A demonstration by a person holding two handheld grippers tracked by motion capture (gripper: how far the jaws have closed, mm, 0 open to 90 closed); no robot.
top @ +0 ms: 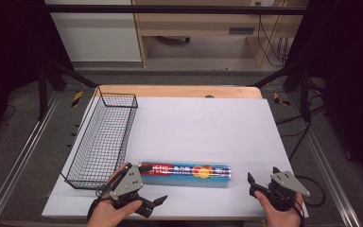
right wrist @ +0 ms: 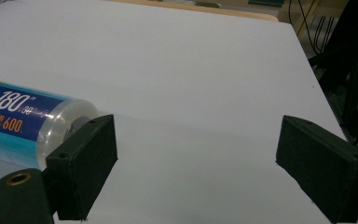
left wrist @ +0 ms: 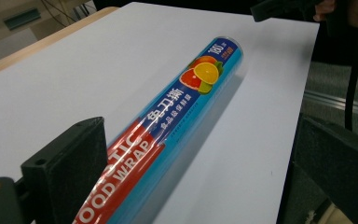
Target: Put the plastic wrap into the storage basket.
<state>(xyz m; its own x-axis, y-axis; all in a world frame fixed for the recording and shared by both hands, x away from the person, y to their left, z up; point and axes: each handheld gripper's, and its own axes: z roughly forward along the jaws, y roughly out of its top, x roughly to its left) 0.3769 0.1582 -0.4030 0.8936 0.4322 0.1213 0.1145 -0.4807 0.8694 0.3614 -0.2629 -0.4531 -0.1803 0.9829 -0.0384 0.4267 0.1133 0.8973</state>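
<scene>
Near the front edge: food wrap roll (top: 185, 173) lies flat on the white sheet (top: 203, 127), long axis running left to right; its red end points at the wire basket (top: 103, 137), which stands just beside it to the left
Left gripper (top: 144, 184): released, jaws spread wide; in the left gripper view the roll (left wrist: 168, 135) runs between them, close against the near jaw, with no pinch on it yet
Right gripper (top: 260, 182): released as well; in the right gripper view the clear cap end of the roll (right wrist: 32, 128) sits just beside the left-hand jaw, outside the gap
Step in hand: the approach, by my reading; both tools are closing in on the roll's two ends, nothing lifted
Next move: the left gripper likely needs to settle over the red end and clench across the tube; the right must shift sideways to bracket the cap end first
Likely goal: the basket, judging by its nearness
Risk: a round, glossy tube may roll away from a one-sided squeeze
</scene>
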